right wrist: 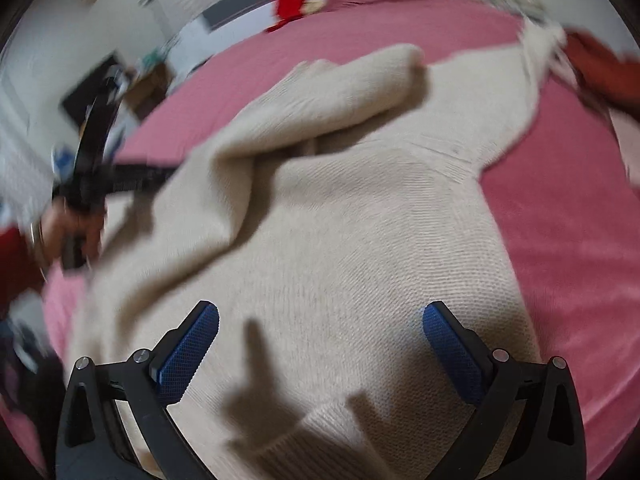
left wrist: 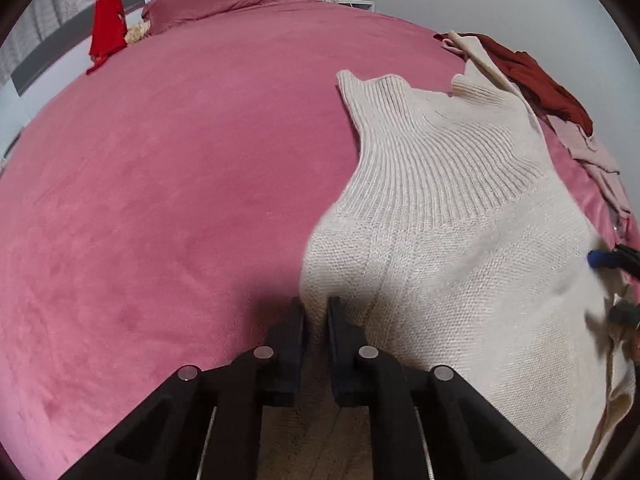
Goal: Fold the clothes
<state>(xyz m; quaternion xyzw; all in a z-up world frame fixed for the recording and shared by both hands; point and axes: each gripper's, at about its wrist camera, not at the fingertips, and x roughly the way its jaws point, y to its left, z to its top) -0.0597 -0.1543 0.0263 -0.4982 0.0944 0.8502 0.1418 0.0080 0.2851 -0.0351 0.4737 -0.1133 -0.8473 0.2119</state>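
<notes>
Fingers of our left gripper (left wrist: 316, 312) stand nearly together, pinching the edge of the cream knit sweater (left wrist: 460, 248) between them. Our right gripper (right wrist: 320, 340) hovers over the sweater with its blue-padded fingers (right wrist: 192, 352) spread wide and nothing between them. We can read no writing or label on anything.

In the right wrist view, much blurred, we see our left hand (right wrist: 68, 228) at 9 o'clock gripping its black tool, a red sleeve (right wrist: 16, 264) behind it.

We see the sweater lying on the pink bed (left wrist: 160, 200), one sleeve folded over its body, the ribbed part toward 1 o'clock. A rust-red garment (left wrist: 536, 76) lies beyond it at 2 o'clock, a pink pillow (left wrist: 208, 0) at 11 o'clock.
</notes>
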